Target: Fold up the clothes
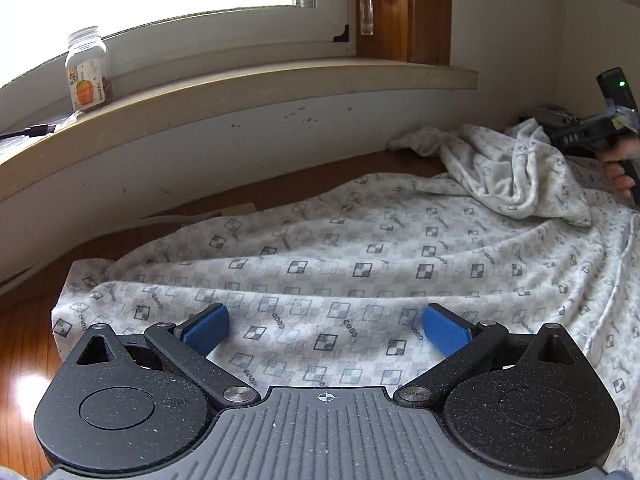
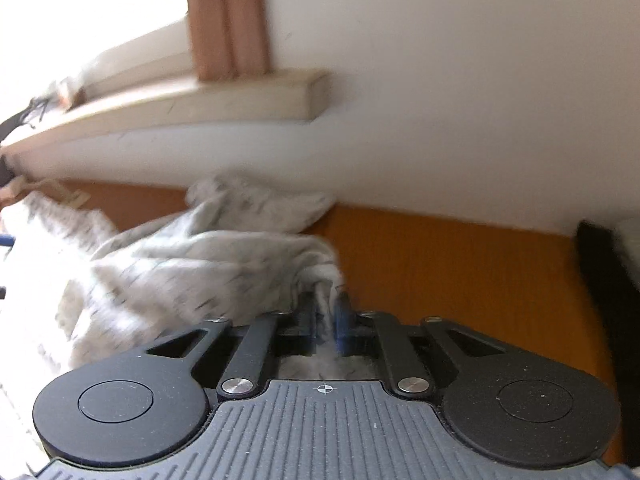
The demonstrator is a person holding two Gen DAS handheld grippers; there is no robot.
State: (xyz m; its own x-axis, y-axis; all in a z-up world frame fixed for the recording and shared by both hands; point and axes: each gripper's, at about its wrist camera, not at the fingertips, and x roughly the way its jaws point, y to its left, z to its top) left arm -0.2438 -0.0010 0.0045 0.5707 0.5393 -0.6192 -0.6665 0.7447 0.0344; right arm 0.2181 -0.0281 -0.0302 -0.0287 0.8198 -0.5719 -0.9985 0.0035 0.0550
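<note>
A: Where's the white cotton garment printed with grey squares (image 1: 360,248)?

B: Spread across the frame's middle on the brown wooden table (image 1: 24,344).

A: Claws?

B: Right claw (image 2: 326,312) pinches a garment corner, probably starting a fold; left claw (image 1: 326,322) gapes empty above the near hem and likely needs to grip next.

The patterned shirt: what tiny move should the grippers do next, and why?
Probably the left gripper should close on the patterned shirt just below it. Its jaws stand open over the near edge, while the right gripper already pinches a bunched-up corner, so both ends could then lift together.
</note>
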